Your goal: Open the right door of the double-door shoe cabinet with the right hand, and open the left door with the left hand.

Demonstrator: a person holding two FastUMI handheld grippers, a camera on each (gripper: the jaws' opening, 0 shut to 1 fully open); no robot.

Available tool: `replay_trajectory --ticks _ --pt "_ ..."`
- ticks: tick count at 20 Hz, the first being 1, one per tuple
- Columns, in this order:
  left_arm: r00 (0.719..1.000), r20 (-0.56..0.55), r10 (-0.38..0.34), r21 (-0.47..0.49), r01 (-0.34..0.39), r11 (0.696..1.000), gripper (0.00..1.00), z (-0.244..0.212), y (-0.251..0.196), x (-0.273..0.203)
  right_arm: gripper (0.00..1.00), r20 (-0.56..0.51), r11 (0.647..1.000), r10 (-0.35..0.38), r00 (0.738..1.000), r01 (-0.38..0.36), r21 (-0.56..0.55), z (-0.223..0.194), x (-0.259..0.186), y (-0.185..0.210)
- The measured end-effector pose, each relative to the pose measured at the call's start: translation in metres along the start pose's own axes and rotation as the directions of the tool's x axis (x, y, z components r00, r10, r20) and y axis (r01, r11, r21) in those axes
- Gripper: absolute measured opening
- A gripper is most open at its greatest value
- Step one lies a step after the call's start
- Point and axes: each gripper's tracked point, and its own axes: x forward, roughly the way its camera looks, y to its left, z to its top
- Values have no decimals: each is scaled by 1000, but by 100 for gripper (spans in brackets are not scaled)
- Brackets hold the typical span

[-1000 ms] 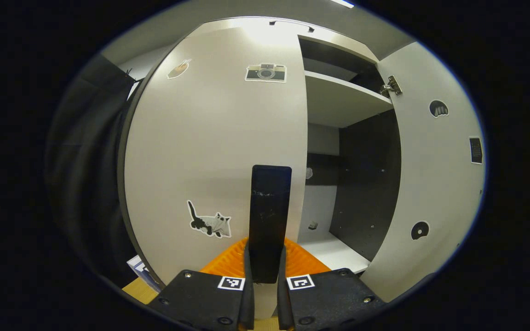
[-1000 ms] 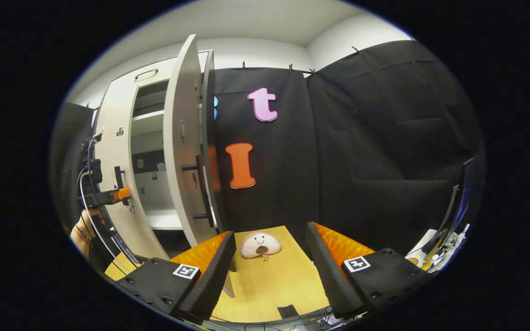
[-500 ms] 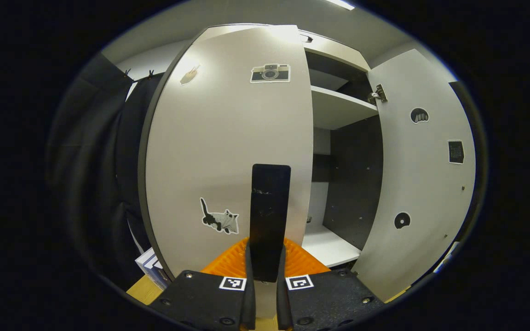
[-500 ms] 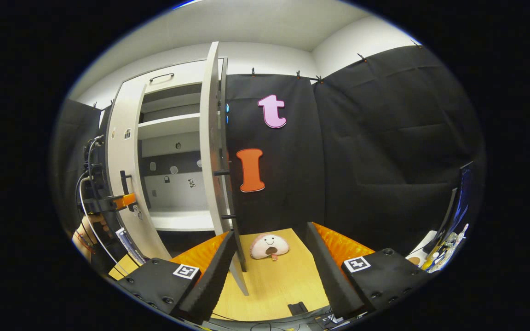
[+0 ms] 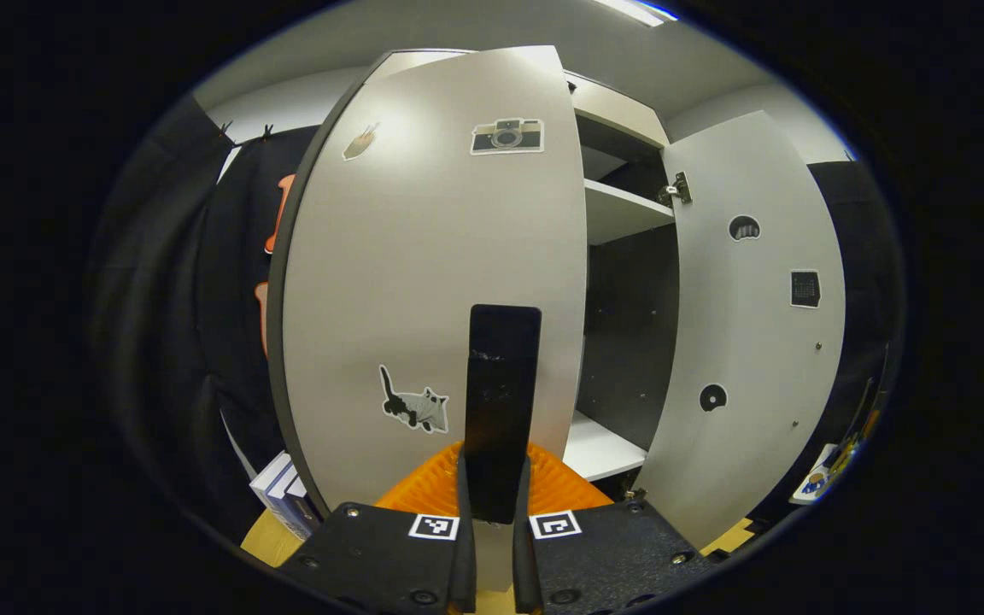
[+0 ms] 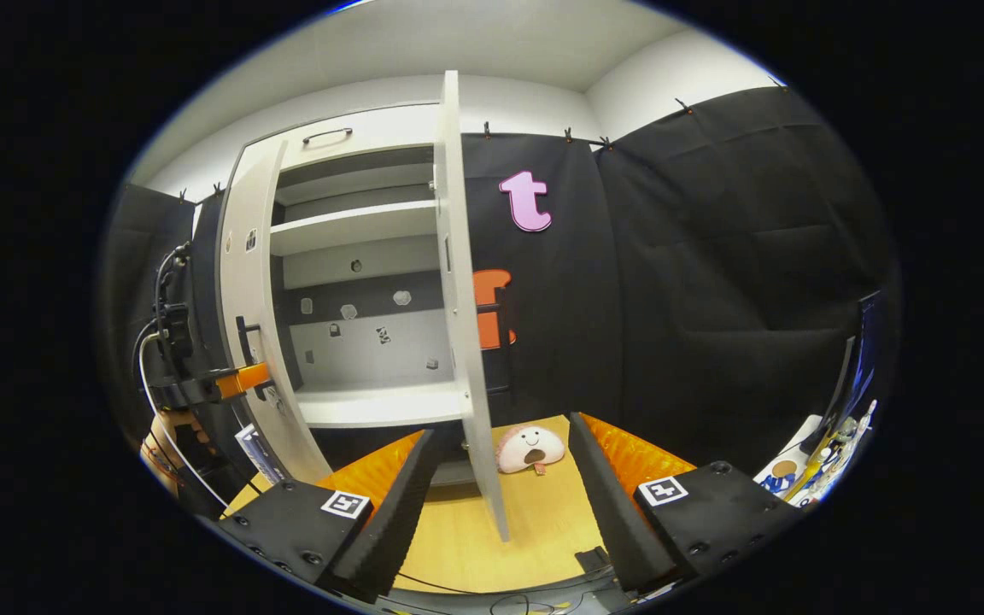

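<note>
Left gripper [image 5: 492, 512], jaws clamped on black bar handle [image 5: 502, 401] of pale grey left door [image 5: 424, 282]; should follow the hinge arc. Right gripper [image 6: 500, 487], jaws apart, bottom centre.

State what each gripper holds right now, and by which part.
The left gripper is shut on the left door's black handle. The right gripper holds nothing; its fingers stand apart.

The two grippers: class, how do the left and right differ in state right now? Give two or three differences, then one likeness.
The left gripper is shut on the left door's handle; the right gripper is open and holds nothing. The left gripper sits close to the left door; the right gripper stands back from the right door, already swung wide. Both have orange fingers with black pads.
</note>
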Motion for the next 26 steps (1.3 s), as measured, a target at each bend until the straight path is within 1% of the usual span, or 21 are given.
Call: replay_trajectory --ticks 4,9,13,14,15,17,19,22,23,26 --pt "999 8 -33 -2 33 999 17 -3 9 -19 99 9 1000 -18 1000 18 10 -5 -11 19" --pt "999 21 -48 -2 48 999 17 -4 24 -47 99 12 1000 -15 1000 14 14 -13 -25 44" --pt "998 28 -62 -32 63 998 16 -2 45 -73 98 2 1000 -13 1000 13 1 -15 -32 57" --pt "998 33 -53 -39 54 998 14 -2 50 -78 99 2 1000 -13 1000 13 -7 -14 -34 58" --pt "998 42 -36 -43 38 998 16 -3 56 -87 98 2 1000 -14 1000 14 -15 -14 -35 60" --pt "998 59 -5 -13 6 1000 16 0 63 -98 98 -1 1000 -8 1000 8 -28 -14 -38 65" --pt "998 66 25 -2 -24 1000 11 3 75 -107 98 -1 1000 4 1000 -4 -31 -14 -38 73" --pt "997 55 57 -4 -57 998 7 4 93 -118 99 1 999 29 1000 -29 -36 -13 -39 85" --pt "997 44 65 9 -66 998 5 3 100 -121 99 2 999 35 999 -35 -37 -13 -38 88" --pt "995 36 88 27 -89 996 5 4 116 -128 99 0 998 53 999 -53 -32 -13 -38 97"
